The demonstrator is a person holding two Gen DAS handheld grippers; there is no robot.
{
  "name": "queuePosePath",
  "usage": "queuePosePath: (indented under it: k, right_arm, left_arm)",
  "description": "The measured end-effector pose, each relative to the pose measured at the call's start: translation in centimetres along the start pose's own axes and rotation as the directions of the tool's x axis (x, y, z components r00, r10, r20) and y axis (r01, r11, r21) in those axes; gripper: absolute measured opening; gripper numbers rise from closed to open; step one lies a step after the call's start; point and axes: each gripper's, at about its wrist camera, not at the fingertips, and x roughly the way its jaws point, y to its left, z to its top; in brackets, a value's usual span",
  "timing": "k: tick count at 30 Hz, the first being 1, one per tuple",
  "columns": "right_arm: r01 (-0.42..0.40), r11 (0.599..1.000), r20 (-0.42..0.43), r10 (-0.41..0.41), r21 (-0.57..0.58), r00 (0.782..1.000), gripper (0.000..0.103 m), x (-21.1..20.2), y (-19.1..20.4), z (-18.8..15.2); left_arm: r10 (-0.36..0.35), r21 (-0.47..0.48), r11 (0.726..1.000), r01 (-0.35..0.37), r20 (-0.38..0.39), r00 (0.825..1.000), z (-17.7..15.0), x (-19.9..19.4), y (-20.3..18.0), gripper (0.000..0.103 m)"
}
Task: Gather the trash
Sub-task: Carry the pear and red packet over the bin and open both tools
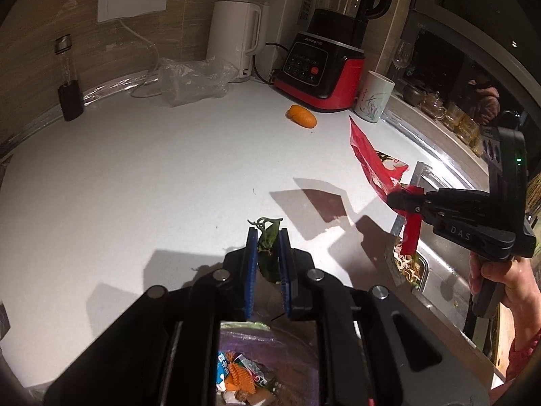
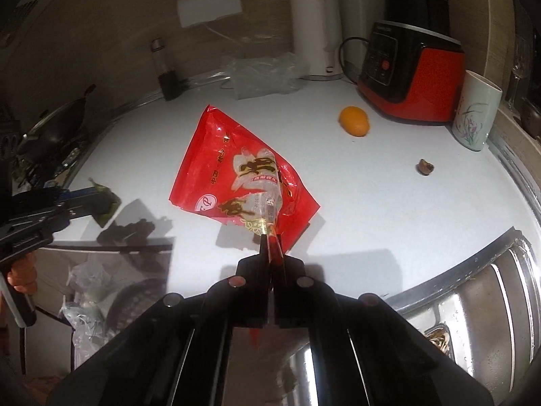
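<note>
My left gripper [image 1: 268, 233] has its blue pads shut on a green leaf [image 1: 269, 258], held above the white counter [image 1: 152, 176]. Below it a lined trash bin [image 1: 243, 379] shows wrappers and scraps inside. My right gripper [image 2: 270, 243] is shut on the corner of a red snack bag [image 2: 236, 172], which hangs lifted off the counter. In the left wrist view the right gripper [image 1: 397, 201] comes in from the right with the red bag [image 1: 367, 155]. On the counter lie an orange peel [image 2: 354, 120] and a small brown scrap [image 2: 425, 167].
At the back stand a white kettle [image 1: 233, 40], a red and black blender [image 1: 321, 71], a flowered cup [image 1: 373, 96], a crumpled clear plastic bag [image 1: 189, 81] and a dark bottle [image 1: 69, 81]. A steel sink [image 2: 473, 304] lies to the right, with a food tray [image 1: 409, 267] in it.
</note>
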Motion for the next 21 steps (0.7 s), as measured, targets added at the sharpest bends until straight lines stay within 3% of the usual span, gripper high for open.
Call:
queuePosePath:
  k: [6,13,21]
  right_arm:
    - [-0.115,0.990,-0.057,0.110,-0.086,0.992,0.002,-1.6,7.2,-3.1]
    - [-0.245,0.961,-0.178,0.221,-0.129,0.959,0.003,-0.2,13.8,-7.2]
    - [-0.275,0.945,-0.329,0.207,-0.176,0.921,0.003,4.4,18.9,-11.9]
  left_arm:
    - [0.041,-0.037,0.998,-0.041,0.001,0.999,-4.5,-4.0,0.6,0.012]
    - [0.117,-0.102,0.987,-0.121,-0.037,0.992,-9.9,-7.2,2.1,0.012]
    - [0.164,-0.160,0.972,-0.175,-0.078,0.983,-14.4,-9.2,3.7,0.012]
